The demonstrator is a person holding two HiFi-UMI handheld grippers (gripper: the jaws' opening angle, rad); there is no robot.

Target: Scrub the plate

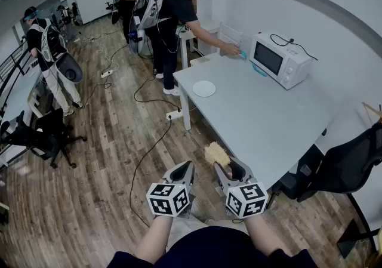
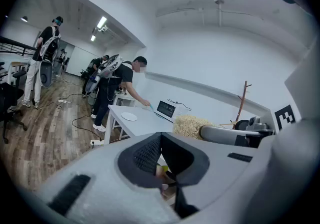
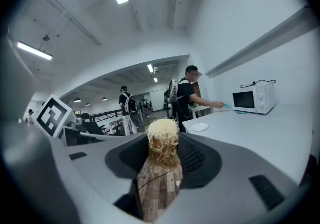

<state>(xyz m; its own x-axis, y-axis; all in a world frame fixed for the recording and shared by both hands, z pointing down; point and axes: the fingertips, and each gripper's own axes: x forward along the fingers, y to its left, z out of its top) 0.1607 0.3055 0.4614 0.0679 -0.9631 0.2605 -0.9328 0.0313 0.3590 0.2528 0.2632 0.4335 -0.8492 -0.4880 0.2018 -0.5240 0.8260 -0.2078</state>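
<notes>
**Desk:** Where does the plate lie from you?

**Operator:** The plate [image 1: 203,88] sits flat near the left edge of the worktop [image 1: 262,117], straight ahead and well apart from both my tools. My right hand-held gripper [image 1: 230,170] is clamped on the scrub pad [image 1: 216,154], just short of the worktop's near corner.

**Desk:** And the left?

**Operator:** My left hand-held gripper [image 1: 182,171] is closed on nothing, out over the floor [image 1: 107,141]. I judge the right one nearer. The plate is round, so any approach serves.
</notes>
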